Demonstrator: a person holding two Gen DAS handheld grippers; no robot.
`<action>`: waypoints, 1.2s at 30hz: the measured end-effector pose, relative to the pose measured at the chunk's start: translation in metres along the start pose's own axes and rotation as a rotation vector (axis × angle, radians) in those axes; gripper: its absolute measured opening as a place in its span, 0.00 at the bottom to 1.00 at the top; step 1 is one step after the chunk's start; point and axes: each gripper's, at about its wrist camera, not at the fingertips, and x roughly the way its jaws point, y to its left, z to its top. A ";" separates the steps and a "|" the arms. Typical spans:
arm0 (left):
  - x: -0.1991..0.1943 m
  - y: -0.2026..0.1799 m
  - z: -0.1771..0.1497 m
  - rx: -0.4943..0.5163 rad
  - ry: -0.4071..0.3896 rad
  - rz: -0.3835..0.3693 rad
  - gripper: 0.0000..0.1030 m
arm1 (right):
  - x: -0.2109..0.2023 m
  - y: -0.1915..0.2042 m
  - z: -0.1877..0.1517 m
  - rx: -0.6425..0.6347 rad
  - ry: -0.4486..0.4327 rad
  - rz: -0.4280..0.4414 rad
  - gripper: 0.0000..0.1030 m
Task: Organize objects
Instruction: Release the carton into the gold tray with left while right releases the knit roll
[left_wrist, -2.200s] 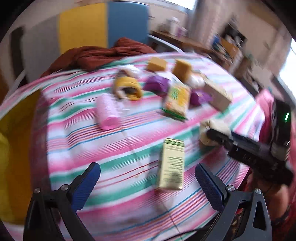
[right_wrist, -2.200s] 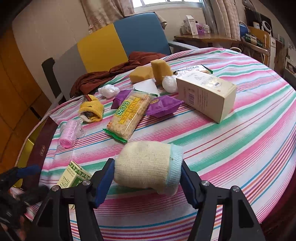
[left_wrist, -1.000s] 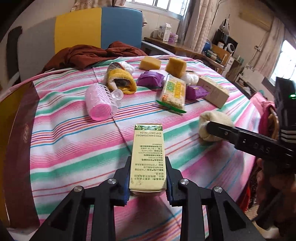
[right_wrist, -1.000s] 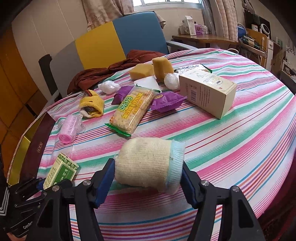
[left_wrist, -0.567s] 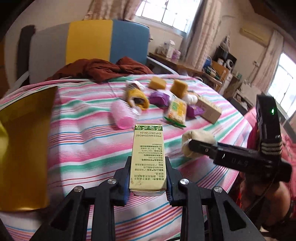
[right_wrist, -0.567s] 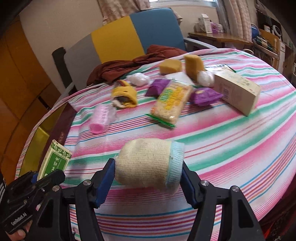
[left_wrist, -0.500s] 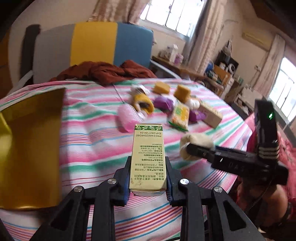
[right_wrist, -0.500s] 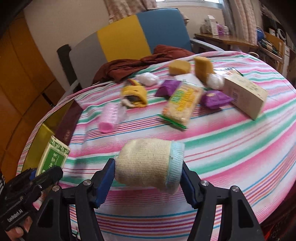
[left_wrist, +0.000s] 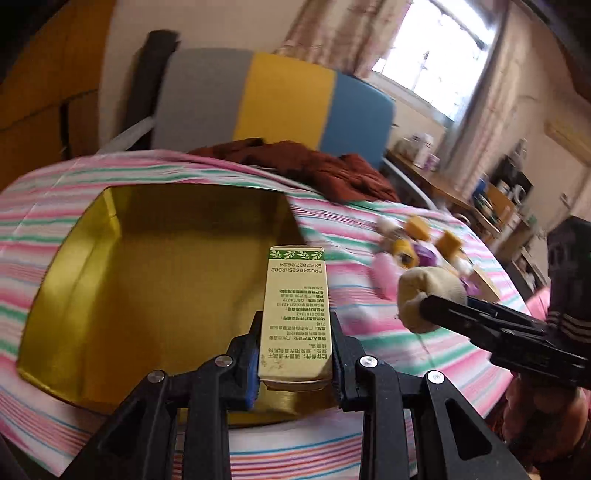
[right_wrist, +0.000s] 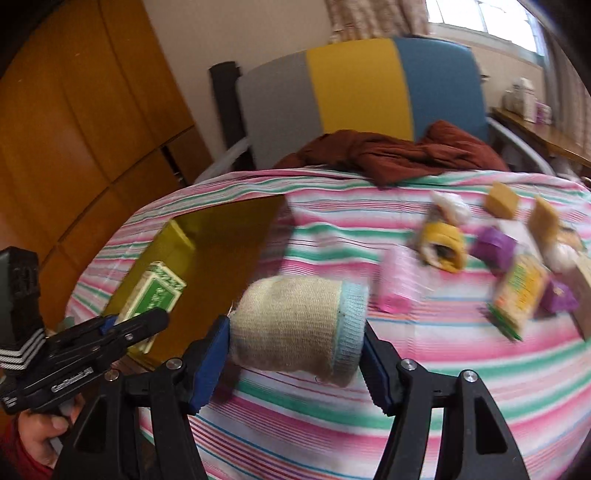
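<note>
Transport step: both tongs carry items toward the gold tray (left_wrist: 92, 258).
Left tongs (left_wrist: 295, 354) pinch the carton (left_wrist: 295, 306) above it; right tongs (right_wrist: 295, 354) clamp the sock roll (right_wrist: 295, 325) just beside. Next, each lowers and releases inside.

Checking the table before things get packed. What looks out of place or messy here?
A dark red cloth lies crumpled at the table's far edge by the chair. The snacks and small things sit scattered on the striped tablecloth, none yet in the gold box. Nothing looks spilled or broken.
</note>
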 end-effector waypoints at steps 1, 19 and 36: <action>0.001 0.008 0.003 -0.008 0.006 0.013 0.29 | 0.004 0.007 0.005 -0.011 0.007 0.011 0.65; 0.072 0.141 0.085 -0.179 0.135 0.242 0.29 | 0.169 0.081 0.092 0.058 0.264 0.095 0.65; 0.012 0.147 0.100 -0.276 -0.134 0.396 0.98 | 0.163 0.064 0.113 0.316 0.149 0.318 0.67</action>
